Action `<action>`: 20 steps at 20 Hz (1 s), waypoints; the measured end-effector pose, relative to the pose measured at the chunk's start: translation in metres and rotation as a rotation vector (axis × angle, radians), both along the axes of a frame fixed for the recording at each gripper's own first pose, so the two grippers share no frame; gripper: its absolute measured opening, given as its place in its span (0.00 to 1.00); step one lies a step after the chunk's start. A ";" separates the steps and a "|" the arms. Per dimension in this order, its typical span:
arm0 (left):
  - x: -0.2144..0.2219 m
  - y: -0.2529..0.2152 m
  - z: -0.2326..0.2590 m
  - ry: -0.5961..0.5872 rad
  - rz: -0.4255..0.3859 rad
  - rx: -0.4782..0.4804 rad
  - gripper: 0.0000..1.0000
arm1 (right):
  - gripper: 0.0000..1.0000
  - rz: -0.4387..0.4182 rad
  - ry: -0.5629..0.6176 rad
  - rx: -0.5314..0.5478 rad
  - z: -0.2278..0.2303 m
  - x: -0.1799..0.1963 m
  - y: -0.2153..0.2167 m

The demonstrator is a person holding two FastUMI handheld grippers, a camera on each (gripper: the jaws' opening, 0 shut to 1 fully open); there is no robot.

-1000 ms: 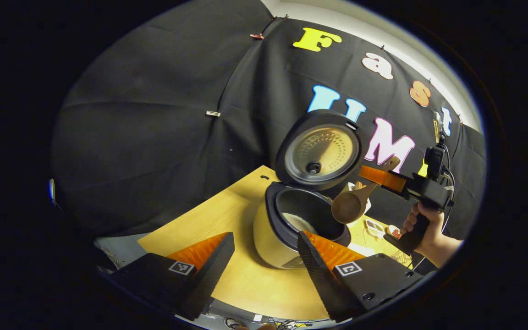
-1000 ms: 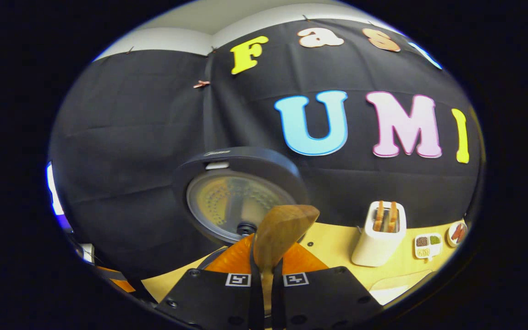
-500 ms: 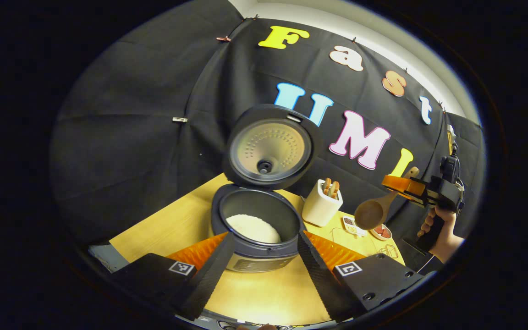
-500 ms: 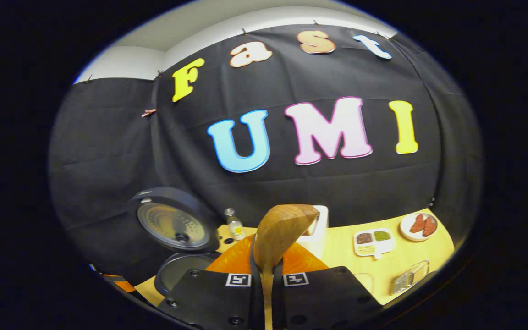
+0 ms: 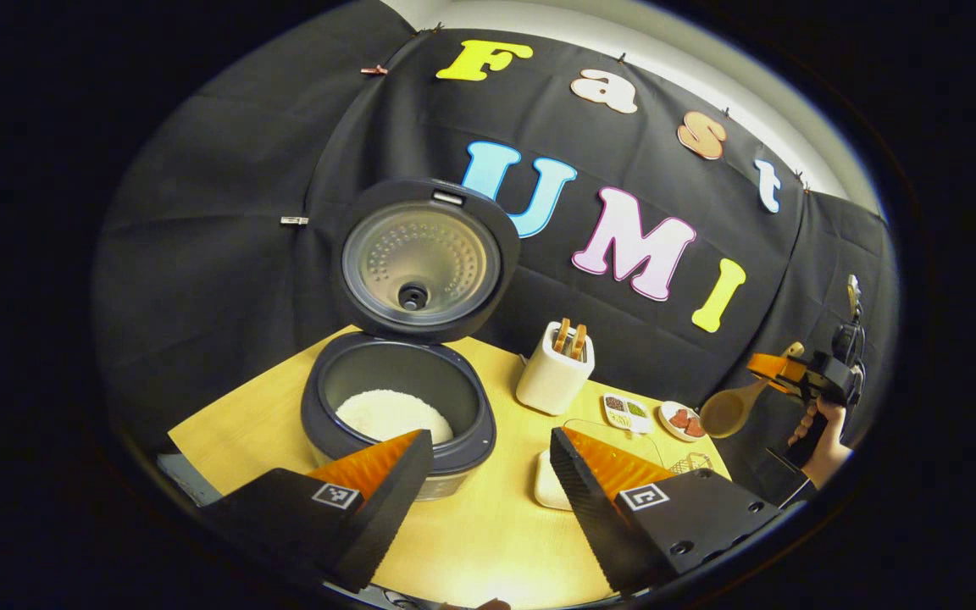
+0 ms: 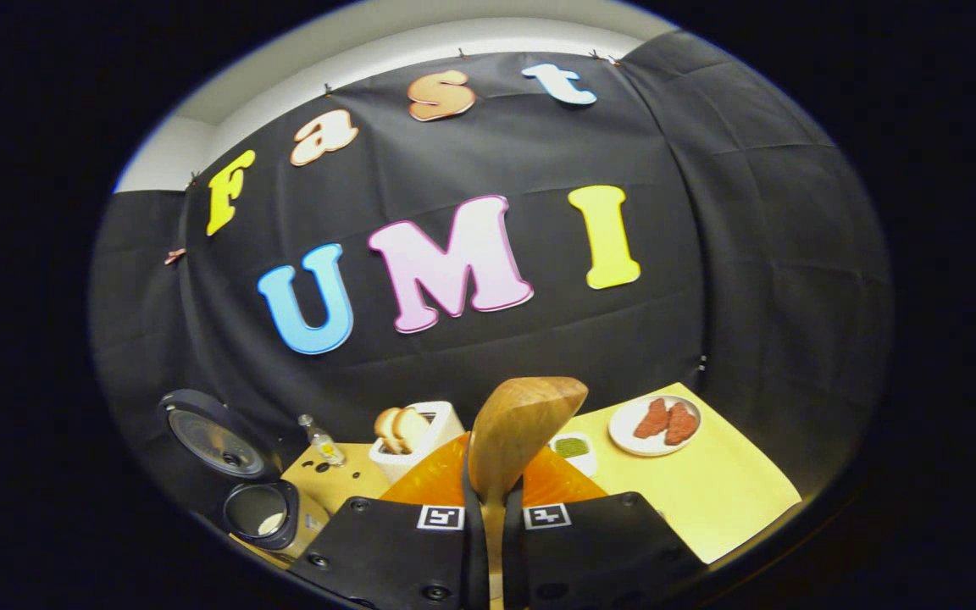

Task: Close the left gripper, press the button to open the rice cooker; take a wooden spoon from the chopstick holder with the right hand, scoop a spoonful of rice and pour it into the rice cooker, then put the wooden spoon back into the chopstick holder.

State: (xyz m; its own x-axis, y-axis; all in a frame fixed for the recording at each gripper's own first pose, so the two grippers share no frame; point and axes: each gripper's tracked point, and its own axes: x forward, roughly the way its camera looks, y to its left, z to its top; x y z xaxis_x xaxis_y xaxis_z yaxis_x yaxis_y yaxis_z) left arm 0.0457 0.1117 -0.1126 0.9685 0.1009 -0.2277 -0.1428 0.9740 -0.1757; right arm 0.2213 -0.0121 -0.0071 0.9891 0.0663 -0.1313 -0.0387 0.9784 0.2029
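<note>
Right gripper (image 6: 488, 508): fingers clamping brown wooden spoon (image 6: 518, 432), swinging away from open dark-lidded rice cooker (image 5: 399, 407), white rice now lying inside. Pour judged done; spoon heading back toward white chopstick holder (image 5: 554, 377). Left gripper (image 5: 488, 474): fingers spread, empty.

The rice cooker (image 5: 399, 407) is standing on the yellow table with its round lid (image 5: 420, 258) hinged upright, white rice (image 5: 390, 413) lying in the dark inner pot. The white chopstick holder (image 5: 554, 377) is sitting just right of it. The wooden spoon (image 6: 515, 432) is being clamped by its handle, bowl raised
</note>
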 end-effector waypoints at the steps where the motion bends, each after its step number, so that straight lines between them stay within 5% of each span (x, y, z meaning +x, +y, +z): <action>1: 0.002 -0.002 0.000 0.001 0.028 0.019 0.96 | 0.11 -0.026 0.000 0.003 -0.004 0.003 -0.019; 8: 0.006 -0.016 0.006 0.001 0.175 0.060 0.96 | 0.11 -0.121 0.078 0.049 -0.059 0.020 -0.101; 16: -0.025 -0.033 0.008 0.004 0.304 0.012 0.96 | 0.11 -0.076 0.206 0.032 -0.138 0.027 -0.110; 20: -0.045 -0.039 0.023 -0.001 0.336 0.086 0.96 | 0.11 -0.075 0.262 0.029 -0.180 0.027 -0.104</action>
